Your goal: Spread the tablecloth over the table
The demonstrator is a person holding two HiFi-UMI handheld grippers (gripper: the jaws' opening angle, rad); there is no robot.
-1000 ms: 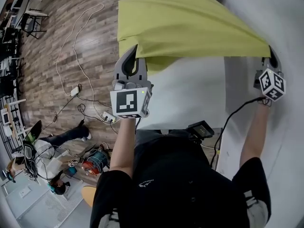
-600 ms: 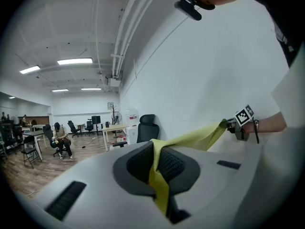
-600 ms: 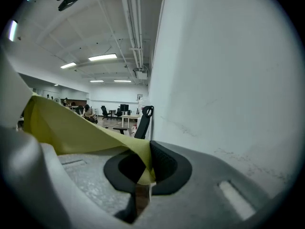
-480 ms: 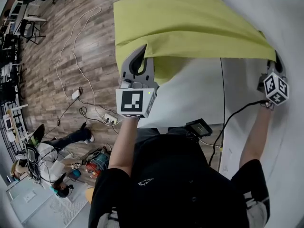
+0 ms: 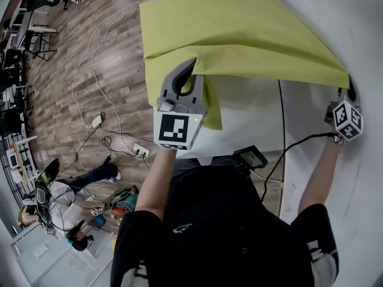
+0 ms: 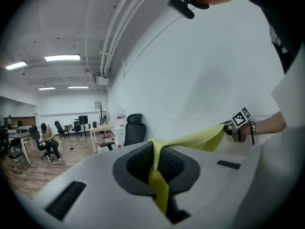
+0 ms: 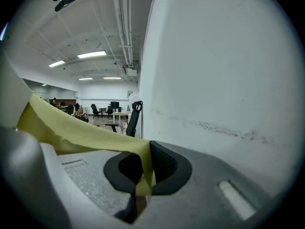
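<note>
- Above the table's (image 5: 251,130) near edge, the tablecloth's (image 5: 239,34) long edge runs left to right.
- My left gripper (image 5: 187,70) and right gripper (image 5: 347,87) each pinch one end of it.

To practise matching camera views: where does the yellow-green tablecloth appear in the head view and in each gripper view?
Head view: tablecloth fills the upper middle.
Left gripper view: tablecloth at lower middle, pinched in the jaws of the left gripper, running right.
Right gripper view: tablecloth runs from left edge to the jaws of the right gripper.
Shared landmark: white wall.
</note>
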